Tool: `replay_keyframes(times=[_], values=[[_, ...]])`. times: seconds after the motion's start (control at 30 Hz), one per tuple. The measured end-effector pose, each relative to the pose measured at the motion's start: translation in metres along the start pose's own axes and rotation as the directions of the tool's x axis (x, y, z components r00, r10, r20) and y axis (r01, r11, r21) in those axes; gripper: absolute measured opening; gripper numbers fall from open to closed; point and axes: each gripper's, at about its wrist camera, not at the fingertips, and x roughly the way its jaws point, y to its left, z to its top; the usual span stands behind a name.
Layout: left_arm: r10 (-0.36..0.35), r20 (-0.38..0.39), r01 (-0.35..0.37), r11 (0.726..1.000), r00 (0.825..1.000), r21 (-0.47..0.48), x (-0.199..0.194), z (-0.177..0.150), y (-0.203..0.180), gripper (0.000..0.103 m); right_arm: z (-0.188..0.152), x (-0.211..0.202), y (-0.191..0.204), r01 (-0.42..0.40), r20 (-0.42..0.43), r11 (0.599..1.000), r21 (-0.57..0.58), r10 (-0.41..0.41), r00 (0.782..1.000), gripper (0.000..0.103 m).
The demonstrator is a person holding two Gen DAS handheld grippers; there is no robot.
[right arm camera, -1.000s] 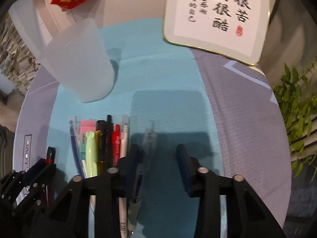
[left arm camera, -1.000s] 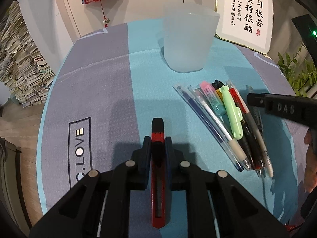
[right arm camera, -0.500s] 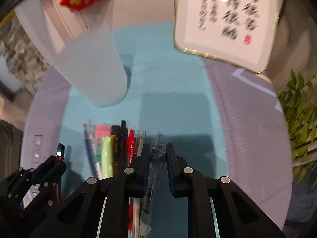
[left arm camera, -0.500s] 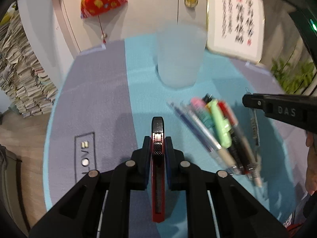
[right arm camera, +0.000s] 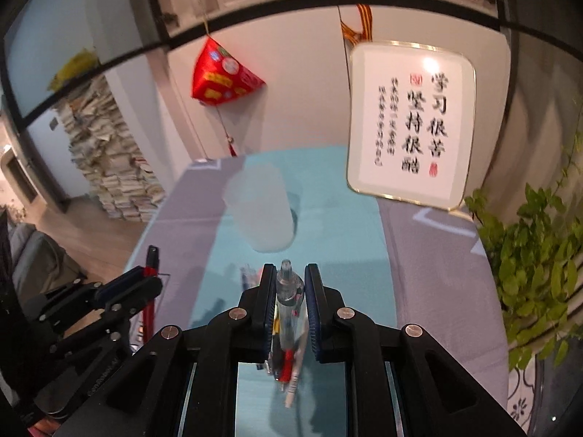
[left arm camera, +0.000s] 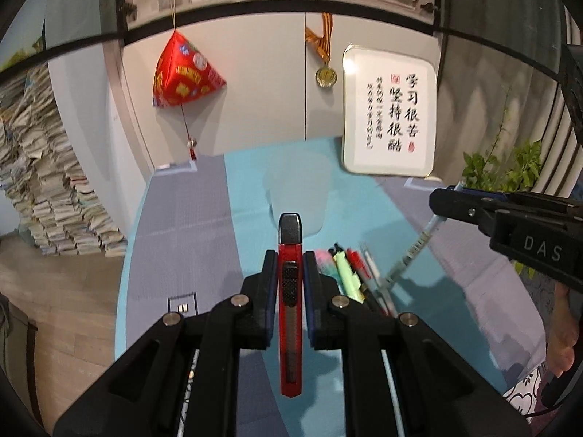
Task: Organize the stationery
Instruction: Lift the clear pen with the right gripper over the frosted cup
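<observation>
My left gripper (left arm camera: 290, 255) is shut on a red utility knife (left arm camera: 290, 306) that points forward, lifted above the table. My right gripper (right arm camera: 289, 273) is shut on a clear pen (right arm camera: 288, 293); in the left wrist view that clear pen (left arm camera: 415, 251) hangs down from the right gripper (left arm camera: 442, 202). A frosted cup (left arm camera: 297, 196) stands upright on the teal strip beyond both grippers. The frosted cup (right arm camera: 260, 209) sits ahead and left in the right wrist view. A row of pens (left arm camera: 349, 273) lies on the cloth below. The left gripper with the knife (right arm camera: 151, 255) shows at the left.
A framed calligraphy board (left arm camera: 390, 116) leans on the wall at the back right of the grey and teal tablecloth (left arm camera: 182, 225). A red ornament (left arm camera: 184, 73) and a medal (left arm camera: 326, 76) hang on the wall. A plant (right arm camera: 532, 240) stands right, stacked papers (left arm camera: 40, 167) left.
Both grippers have risen and tilted up, so the wall and shelf now show. The right gripper closed on the clear pen and lifted it off the table. The left kept the knife.
</observation>
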Motion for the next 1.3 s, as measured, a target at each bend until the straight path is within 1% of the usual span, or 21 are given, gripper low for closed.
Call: replay_keyframes(times=[0.17, 0.33, 0.5, 0.6, 0.77, 0.87, 0.97, 1.3], values=[[0.002, 0.019, -0.002, 1.0, 1.0, -0.01, 0.001, 0.006, 0.001, 0.012, 0.004, -0.009, 0.0, -0.007, 0.026, 1.0, 0.002, 0.007, 1.0, 0.017], [0.009, 0.016, -0.008, 0.999, 1.0, -0.031, 0.004, 0.006, 0.009, 0.012, 0.017, -0.011, 0.001, -0.012, 0.051, 1.0, -0.004, 0.012, 0.999, 0.017], [0.015, 0.026, -0.014, 0.999, 1.0, -0.039, 0.004, 0.003, 0.015, 0.012, 0.043, -0.015, 0.01, -0.014, 0.089, 1.0, -0.024, 0.016, 0.996, 0.017], [0.004, 0.032, -0.003, 0.999, 0.999, -0.045, 0.001, 0.003, 0.018, 0.012, 0.07, -0.016, 0.02, -0.028, 0.127, 0.999, -0.04, 0.033, 0.991, 0.017], [0.001, 0.051, 0.001, 0.999, 0.999, -0.041, -0.006, 0.004, 0.023, 0.012, 0.106, 0.0, 0.034, -0.012, 0.144, 0.999, -0.047, 0.018, 0.989, 0.017], [0.001, 0.059, 0.002, 0.999, 0.998, -0.041, -0.007, 0.006, 0.027, 0.012, 0.122, 0.02, 0.041, 0.008, 0.14, 0.998, -0.055, -0.001, 0.99, 0.017], [0.008, 0.067, -0.005, 0.999, 0.998, -0.039, -0.008, 0.008, 0.031, 0.012, 0.129, 0.04, 0.043, 0.019, 0.122, 0.998, -0.053, -0.012, 0.992, 0.017], [0.014, 0.068, -0.011, 0.999, 0.998, -0.045, -0.002, 0.01, 0.037, 0.012, 0.122, 0.094, 0.041, 0.032, 0.029, 0.998, -0.056, -0.03, 0.999, 0.017]])
